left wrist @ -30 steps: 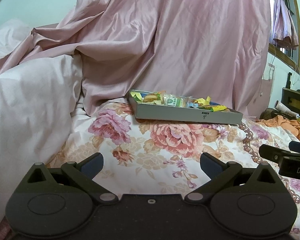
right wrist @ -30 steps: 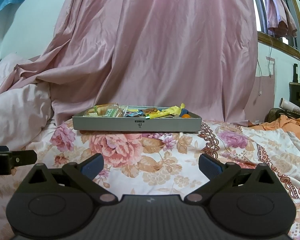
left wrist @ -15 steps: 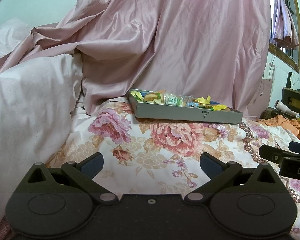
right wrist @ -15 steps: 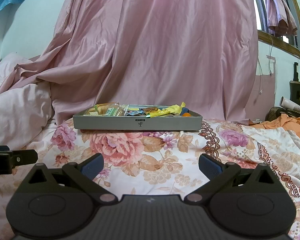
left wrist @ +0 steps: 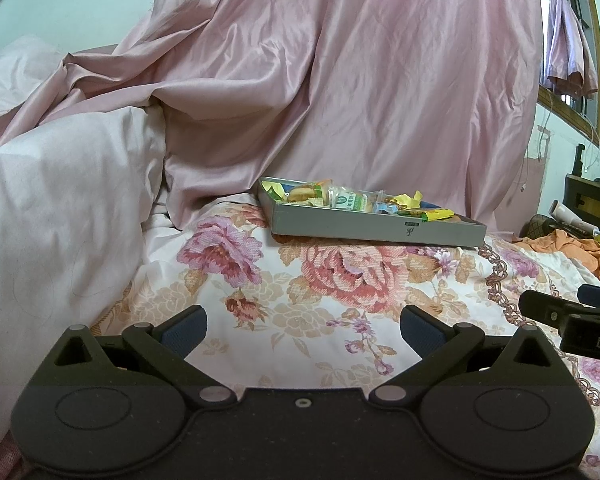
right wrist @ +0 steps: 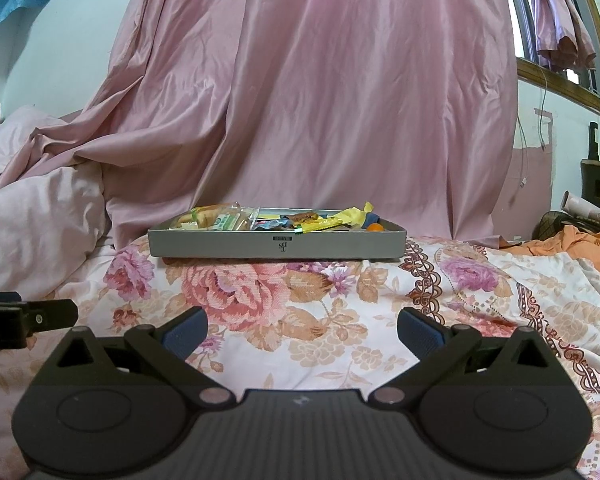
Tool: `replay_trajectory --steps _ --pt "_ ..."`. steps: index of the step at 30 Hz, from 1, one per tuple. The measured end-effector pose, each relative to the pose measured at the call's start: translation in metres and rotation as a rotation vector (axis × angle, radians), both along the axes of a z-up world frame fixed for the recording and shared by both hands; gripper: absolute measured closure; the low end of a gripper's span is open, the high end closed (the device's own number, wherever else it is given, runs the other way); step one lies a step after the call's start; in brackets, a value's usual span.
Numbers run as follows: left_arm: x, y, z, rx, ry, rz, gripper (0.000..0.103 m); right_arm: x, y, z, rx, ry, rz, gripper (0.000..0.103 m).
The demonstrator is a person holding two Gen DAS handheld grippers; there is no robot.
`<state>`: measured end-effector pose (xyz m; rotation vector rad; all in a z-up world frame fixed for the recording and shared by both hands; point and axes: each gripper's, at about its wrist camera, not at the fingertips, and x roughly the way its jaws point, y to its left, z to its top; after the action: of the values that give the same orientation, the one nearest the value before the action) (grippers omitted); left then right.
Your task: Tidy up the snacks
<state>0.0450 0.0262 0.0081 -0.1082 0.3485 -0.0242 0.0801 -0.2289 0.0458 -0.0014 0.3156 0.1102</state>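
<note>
While both the left gripper (left wrist: 302, 330) and right gripper (right wrist: 302, 330) hover empty with fingers spread, well short of the grey tray (right wrist: 278, 244) of snacks (right wrist: 320, 224) on the floral bedspread (right wrist: 320, 320), approach level, picking one wrapper edge

Grey tray (right wrist: 220, 245) holds yellow and green wrappers (right wrist: 328, 225); floral pink-and-cream bedspread (right wrist: 320, 320); pink satin drape (right wrist: 320, 100).

Pink curtain (right wrist: 340, 92) drapes behind a floral bedsheet (right wrist: 340, 320) (orange cloth (right wrist: 580, 242) beside).
</note>
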Motion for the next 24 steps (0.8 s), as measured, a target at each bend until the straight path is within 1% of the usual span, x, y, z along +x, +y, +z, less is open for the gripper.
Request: replay_trajectory --steps 24 --pt "-0.0003 -0.0008 -0.002 -0.004 0.005 -0.003 0.001 -0.0003 -0.0024 -0.0011 0.007 0.011 -0.004 0.0"
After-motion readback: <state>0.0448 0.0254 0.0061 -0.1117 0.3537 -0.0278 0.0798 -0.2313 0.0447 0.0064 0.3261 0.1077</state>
